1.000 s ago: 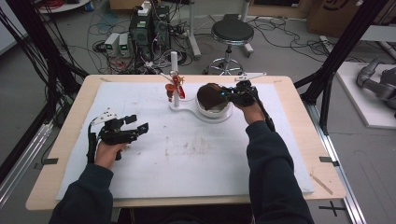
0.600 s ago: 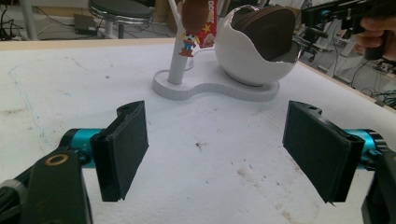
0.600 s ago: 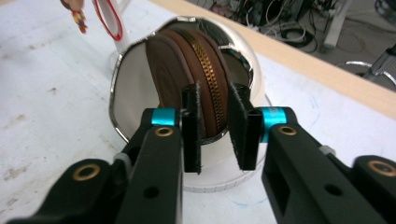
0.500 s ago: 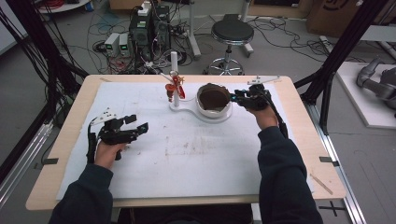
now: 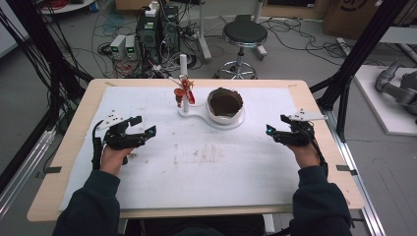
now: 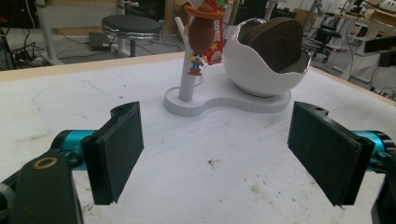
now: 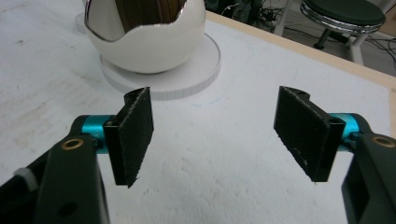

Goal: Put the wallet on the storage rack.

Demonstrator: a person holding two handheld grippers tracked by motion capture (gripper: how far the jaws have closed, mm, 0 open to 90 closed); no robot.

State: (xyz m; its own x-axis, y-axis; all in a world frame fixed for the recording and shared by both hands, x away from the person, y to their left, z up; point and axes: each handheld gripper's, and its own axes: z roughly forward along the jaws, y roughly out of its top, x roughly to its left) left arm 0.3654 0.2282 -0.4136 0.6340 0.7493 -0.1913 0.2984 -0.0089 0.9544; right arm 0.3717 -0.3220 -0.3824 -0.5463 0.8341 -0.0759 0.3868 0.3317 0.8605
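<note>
White eggshell-shaped bowl (image 5: 225, 104) sits on its flat white stand (image 5: 199, 115) at the table's far middle. It looks hard, smooth and breakable; hold its rim gently. Right gripper (image 5: 276, 132) just opened, empty. Left gripper (image 5: 144, 127) gapes, empty.

Even, soft overhead light; the high view looks slightly blurred, glare perhaps on the eggshell bowl (image 7: 149, 42).

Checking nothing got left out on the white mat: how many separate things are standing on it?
1: a white stand at the mat's far middle, carrying an eggshell-shaped white bowl with a brown inside and a post with a small red figure. Anything inside the bowl would be hidden.
</note>
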